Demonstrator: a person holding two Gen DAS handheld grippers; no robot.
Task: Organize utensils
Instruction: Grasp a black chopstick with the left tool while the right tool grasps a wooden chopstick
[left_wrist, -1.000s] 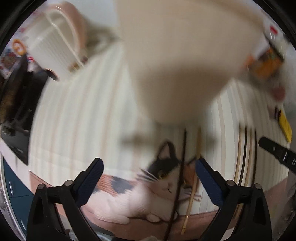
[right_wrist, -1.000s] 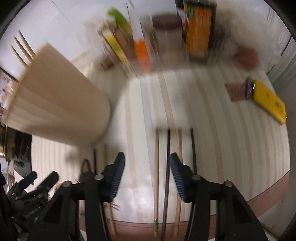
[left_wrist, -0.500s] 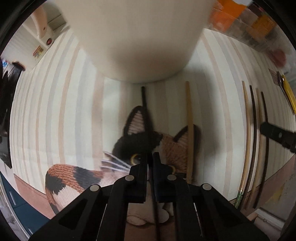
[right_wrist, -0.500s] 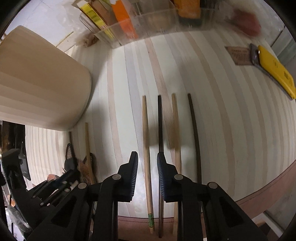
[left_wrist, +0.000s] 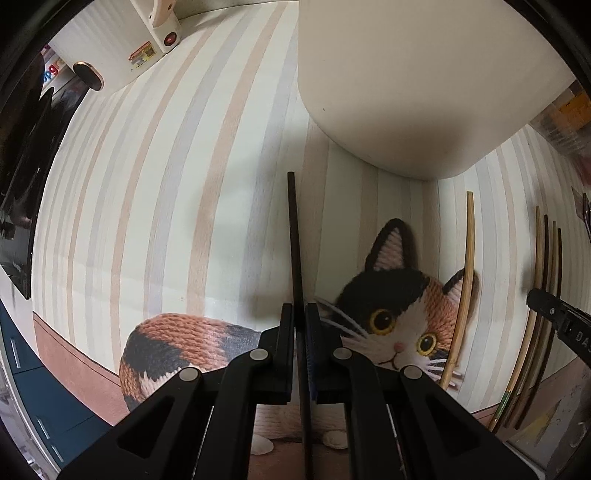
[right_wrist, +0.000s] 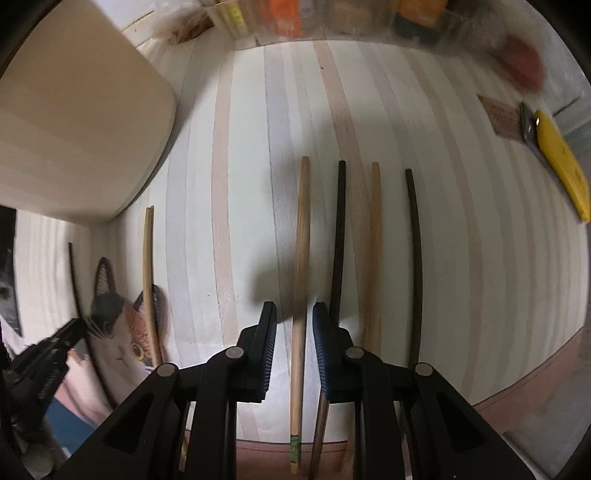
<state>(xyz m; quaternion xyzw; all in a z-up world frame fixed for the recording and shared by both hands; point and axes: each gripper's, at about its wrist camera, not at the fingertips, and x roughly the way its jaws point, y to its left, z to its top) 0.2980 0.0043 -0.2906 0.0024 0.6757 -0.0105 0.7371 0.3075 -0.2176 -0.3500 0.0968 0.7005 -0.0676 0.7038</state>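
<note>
My left gripper (left_wrist: 300, 314) is shut on a black chopstick (left_wrist: 293, 240), which runs between its pads toward the tall beige utensil holder (left_wrist: 406, 92). A light wooden chopstick (left_wrist: 466, 266) lies across the cat picture (left_wrist: 391, 325). In the right wrist view, my right gripper (right_wrist: 294, 325) points down over a light wooden chopstick (right_wrist: 301, 240). Its jaws are closing on that stick, which lies between the pads with a small gap on each side. Beside it on the striped mat lie a dark chopstick (right_wrist: 339, 240), another light one (right_wrist: 375, 240) and another dark one (right_wrist: 415, 258).
The holder (right_wrist: 74, 110) stands at the left of the right wrist view. A clear box of packets (right_wrist: 332, 18) lines the far edge, and a yellow tool (right_wrist: 561, 162) lies at the right. The mat's brown front border (right_wrist: 535, 387) is close. A white appliance (left_wrist: 162, 33) stands at the far left.
My left gripper went from wide open to shut on the black chopstick, then shifted left with it. The right gripper sank toward the mat and its jaws narrowed around the light chopstick.
</note>
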